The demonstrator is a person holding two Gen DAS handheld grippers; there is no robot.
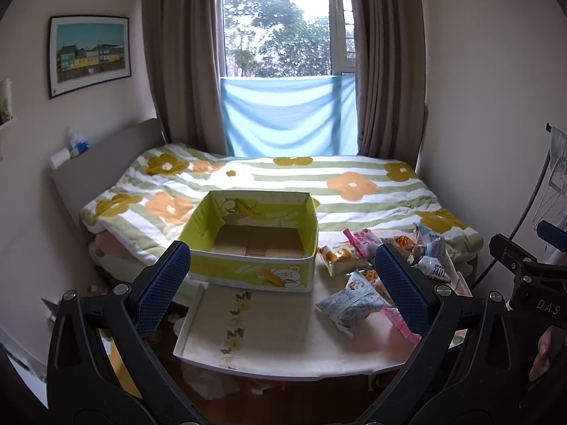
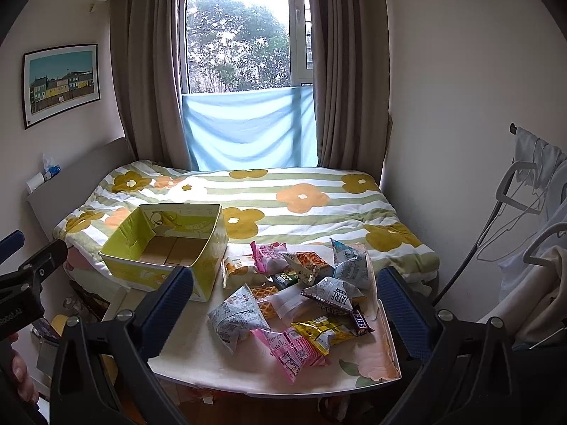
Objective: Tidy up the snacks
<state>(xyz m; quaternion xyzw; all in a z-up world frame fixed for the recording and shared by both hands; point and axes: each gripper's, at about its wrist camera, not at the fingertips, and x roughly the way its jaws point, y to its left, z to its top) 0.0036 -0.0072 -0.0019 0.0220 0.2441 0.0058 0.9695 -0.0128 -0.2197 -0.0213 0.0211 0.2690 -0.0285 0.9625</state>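
Observation:
An empty yellow-green cardboard box (image 1: 253, 248) stands at the far left of a small white table (image 1: 276, 333); it also shows in the right wrist view (image 2: 166, 251). A pile of snack packets (image 2: 301, 290) lies on the table's right half, among them a pink packet (image 2: 290, 350), a grey triangular packet (image 2: 235, 315) and a Snickers bar (image 2: 359, 318). In the left wrist view the packets (image 1: 354, 297) lie right of the box. My left gripper (image 1: 283, 287) is open and empty, above the table's near side. My right gripper (image 2: 283, 304) is open and empty, hovering before the pile.
A bed with a flowered striped quilt (image 2: 283, 198) lies behind the table under a curtained window (image 2: 244, 35). Clothes on hangers (image 2: 531, 212) hang at the right. Clutter (image 1: 212, 386) sits on the floor under the table.

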